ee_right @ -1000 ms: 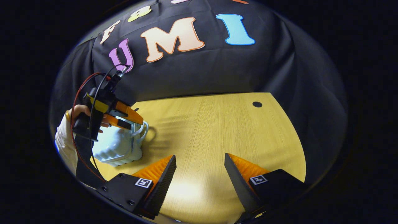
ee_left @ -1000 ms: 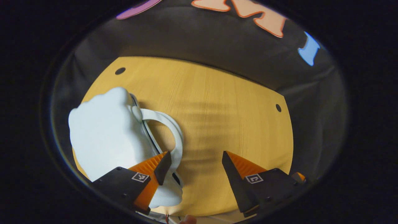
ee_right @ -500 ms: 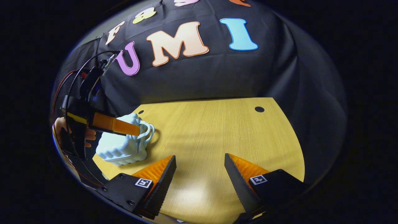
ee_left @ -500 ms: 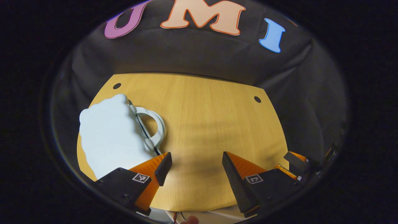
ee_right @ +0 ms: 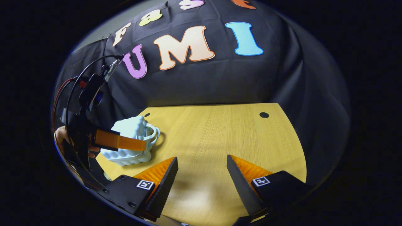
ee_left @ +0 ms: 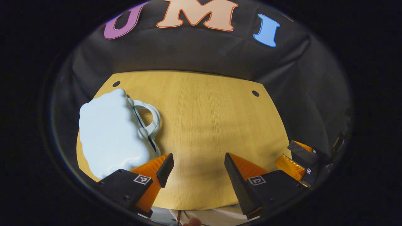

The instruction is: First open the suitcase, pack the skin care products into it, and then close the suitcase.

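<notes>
A pale blue, ribbed, small suitcase (ee_left: 111,131) lies closed on the wooden table (ee_left: 207,125) at the left, its two white handles (ee_left: 151,116) pointing toward the table's middle. My left gripper (ee_left: 198,164) hovers open just right of the case, with nothing between its fingers. In the right gripper view the same suitcase (ee_right: 130,141) sits at the table's left end, with the left gripper (ee_right: 121,142) held in front of it by a hand (ee_right: 62,136). My right gripper (ee_right: 202,166) stands open over bare wood.
The table has small round holes near its far corners (ee_left: 255,93) (ee_right: 264,115). Black cloth walls close in behind and to the sides. Cables (ee_right: 77,81) trail from the left gripper. The right gripper (ee_left: 298,158) shows at the table's right edge in the left gripper view.
My left gripper has pulled back and up from the suitcase's handles, so the case looks smaller and more of the wall shows. The right gripper has tilted up slightly. The suitcase stayed closed.
</notes>
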Tool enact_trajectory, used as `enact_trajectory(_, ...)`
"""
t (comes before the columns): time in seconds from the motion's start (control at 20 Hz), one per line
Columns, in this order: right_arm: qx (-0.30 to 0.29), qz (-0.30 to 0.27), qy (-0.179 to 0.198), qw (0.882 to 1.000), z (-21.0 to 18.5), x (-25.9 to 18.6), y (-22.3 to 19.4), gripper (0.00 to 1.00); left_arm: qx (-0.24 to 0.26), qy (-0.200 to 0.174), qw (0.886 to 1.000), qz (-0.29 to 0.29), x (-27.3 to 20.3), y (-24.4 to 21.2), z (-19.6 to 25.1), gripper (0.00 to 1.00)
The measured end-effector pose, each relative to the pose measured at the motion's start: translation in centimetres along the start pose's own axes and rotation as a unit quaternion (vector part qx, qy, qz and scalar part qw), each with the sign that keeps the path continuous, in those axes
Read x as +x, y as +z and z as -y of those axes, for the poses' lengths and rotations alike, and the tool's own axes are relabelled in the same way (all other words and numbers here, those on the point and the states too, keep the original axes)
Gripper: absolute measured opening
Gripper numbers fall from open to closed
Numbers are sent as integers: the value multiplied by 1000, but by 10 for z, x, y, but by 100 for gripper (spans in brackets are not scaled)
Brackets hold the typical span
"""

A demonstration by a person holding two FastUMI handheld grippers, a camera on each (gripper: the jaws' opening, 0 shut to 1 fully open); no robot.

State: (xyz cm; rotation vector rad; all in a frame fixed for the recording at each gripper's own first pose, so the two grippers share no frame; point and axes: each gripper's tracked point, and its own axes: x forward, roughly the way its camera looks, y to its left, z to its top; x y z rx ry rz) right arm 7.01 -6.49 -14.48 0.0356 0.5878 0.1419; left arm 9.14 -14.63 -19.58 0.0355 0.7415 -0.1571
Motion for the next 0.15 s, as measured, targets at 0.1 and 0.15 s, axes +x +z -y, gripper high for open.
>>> enact_trajectory(0.1, 1, 8, -7, 1000, -4, -2, 4, 98, 4, -3, 1000, 3, -4, 2, -3, 96)
enact_trajectory(0.15, -1, 13, -12, 1000, -6, -3, 6, 98, 6, -5, 1000, 5, -7, 4, -8, 96)
